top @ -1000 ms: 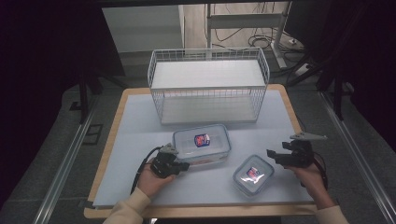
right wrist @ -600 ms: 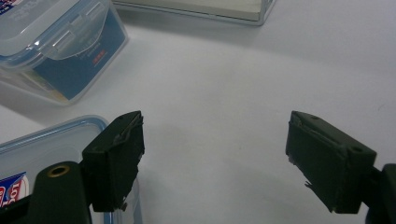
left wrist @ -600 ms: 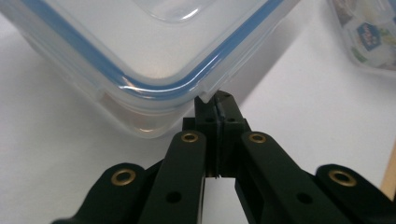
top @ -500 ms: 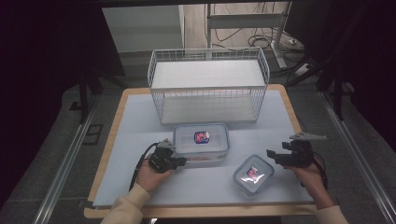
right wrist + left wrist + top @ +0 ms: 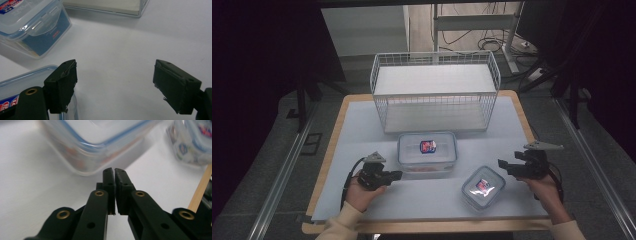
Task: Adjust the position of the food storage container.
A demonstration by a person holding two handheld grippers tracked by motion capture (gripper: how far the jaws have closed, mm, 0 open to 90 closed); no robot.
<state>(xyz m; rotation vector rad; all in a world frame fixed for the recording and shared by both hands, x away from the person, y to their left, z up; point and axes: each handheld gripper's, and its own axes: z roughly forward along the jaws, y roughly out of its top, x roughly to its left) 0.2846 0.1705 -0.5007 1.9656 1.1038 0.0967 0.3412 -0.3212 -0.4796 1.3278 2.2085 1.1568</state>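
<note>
My left hand-held gripper [image 5: 115,171] nearly shut beside the large lidded container [image 5: 427,152]; right hand-held gripper [image 5: 113,82] wide, empty.

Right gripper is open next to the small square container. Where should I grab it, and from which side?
Probably across two opposite side walls of the small square container, just under the lid rim, coming from its right where the right gripper already stands with jaws wide. It sits flat but turned cornerwise on the table, so rotate the wrist to square the jaws to its flat sides, avoiding the corners.
</note>
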